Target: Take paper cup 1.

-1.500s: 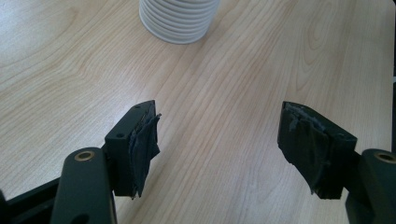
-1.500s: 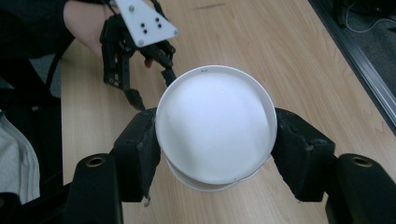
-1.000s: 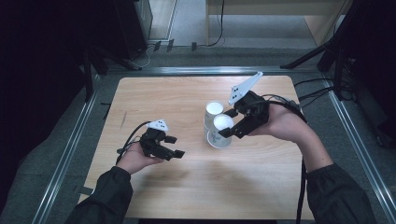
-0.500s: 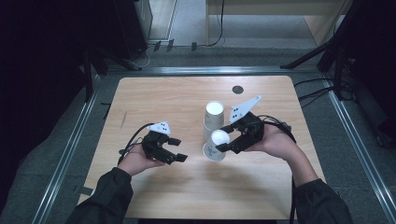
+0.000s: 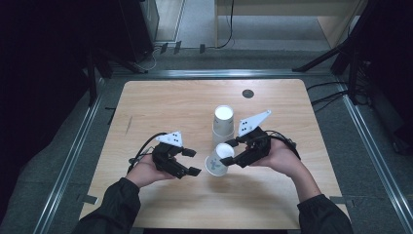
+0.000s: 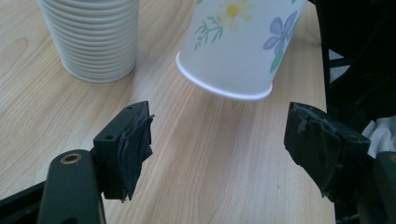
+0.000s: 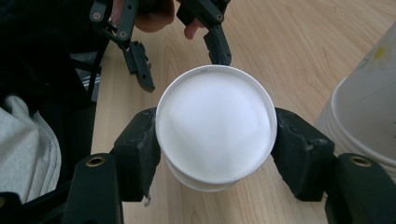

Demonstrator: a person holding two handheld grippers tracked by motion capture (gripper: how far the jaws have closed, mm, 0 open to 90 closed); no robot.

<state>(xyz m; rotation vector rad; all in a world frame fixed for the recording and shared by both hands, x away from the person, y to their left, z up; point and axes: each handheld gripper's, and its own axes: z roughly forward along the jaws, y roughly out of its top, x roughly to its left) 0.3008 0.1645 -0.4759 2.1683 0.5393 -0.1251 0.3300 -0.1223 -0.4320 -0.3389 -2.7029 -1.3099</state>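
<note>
A white paper cup with a flower print [image 5: 217,161] [image 6: 240,46] hangs tilted just above the wooden table [image 5: 160,105], its rim turned toward my left gripper. My right gripper [image 5: 229,155] [image 7: 215,140] is shut on the cup near its white base [image 7: 215,123]. An upside-down stack of the same cups [image 5: 223,124] [image 6: 93,37] [image 7: 369,116] stands just behind it. My left gripper [image 5: 192,162] [image 6: 217,140] is open a short way to the left of the cup's rim, with nothing between its jaws. It also appears beyond the cup in the right gripper view [image 7: 180,53].
A small dark round disc [image 5: 248,93] lies near the table's far edge. Metal rails [image 5: 73,151] run along both sides of the table. Dark sleeves and cables trail from both hands toward the near edge.
My right gripper has come down and toward the near edge with the cup, from beside the stack's top to just above the table. The left gripper has shifted slightly right toward it.
</note>
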